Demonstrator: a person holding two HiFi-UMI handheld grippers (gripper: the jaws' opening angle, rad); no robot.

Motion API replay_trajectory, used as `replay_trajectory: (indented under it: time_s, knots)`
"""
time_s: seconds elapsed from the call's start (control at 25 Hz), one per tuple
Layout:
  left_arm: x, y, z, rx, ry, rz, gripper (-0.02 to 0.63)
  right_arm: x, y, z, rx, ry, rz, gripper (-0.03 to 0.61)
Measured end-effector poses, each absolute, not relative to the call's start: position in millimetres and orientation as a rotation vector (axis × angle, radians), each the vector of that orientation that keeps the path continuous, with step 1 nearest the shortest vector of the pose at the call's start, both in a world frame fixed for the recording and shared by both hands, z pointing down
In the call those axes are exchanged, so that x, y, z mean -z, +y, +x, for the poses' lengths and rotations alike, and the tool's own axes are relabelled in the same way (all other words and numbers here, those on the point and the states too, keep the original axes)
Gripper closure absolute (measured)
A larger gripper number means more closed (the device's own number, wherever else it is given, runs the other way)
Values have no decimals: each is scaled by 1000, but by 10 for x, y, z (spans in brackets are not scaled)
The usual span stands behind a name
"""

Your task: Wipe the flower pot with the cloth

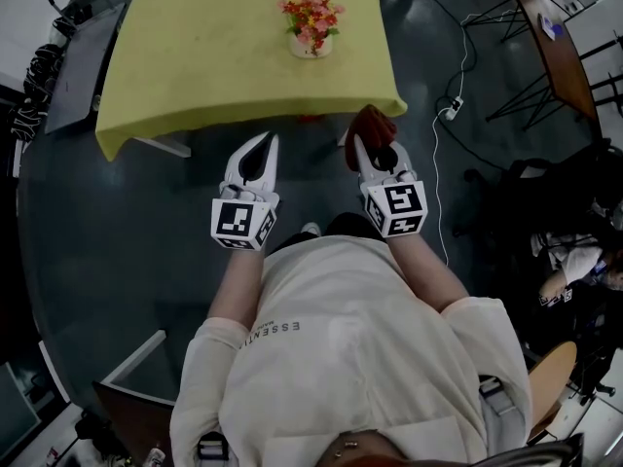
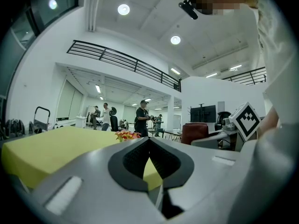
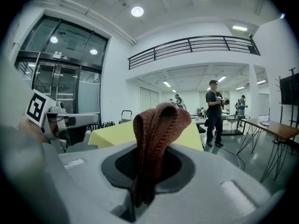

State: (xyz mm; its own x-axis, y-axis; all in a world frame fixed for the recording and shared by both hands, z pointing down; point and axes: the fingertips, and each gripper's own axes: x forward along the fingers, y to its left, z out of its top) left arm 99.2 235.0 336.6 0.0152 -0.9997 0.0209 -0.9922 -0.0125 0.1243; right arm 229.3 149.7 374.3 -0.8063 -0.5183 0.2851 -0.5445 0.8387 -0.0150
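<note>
A white flower pot (image 1: 310, 45) with pink and orange flowers (image 1: 311, 16) stands on the near right part of the yellow table (image 1: 195, 56). The flowers (image 2: 127, 135) also show low and far in the left gripper view. My right gripper (image 1: 367, 136) is shut on a reddish-brown cloth (image 1: 373, 125), held off the table's near right corner. The cloth (image 3: 154, 143) stands up folded between the jaws in the right gripper view. My left gripper (image 1: 270, 140) is shut with nothing in it, in front of the table's near edge.
A dark desk (image 1: 78, 66) stands left of the yellow table. A wooden table (image 1: 555, 47) on black legs is at the far right, and a white cable with a power strip (image 1: 450, 110) lies on the dark floor. People stand far off in the hall (image 3: 215, 111).
</note>
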Motion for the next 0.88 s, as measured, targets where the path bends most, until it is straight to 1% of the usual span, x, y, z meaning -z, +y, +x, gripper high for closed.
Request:
replay_trajectory:
  time_s: [0.4,0.88]
  knots:
    - [-3682,1816,612,73,-2110,2072,601,-4037,871,2074,-249,-2692,777,532]
    - [-3883,524,28,7,-2102,2025,601,-4416,-342,1433,-331,-2624,646,531]
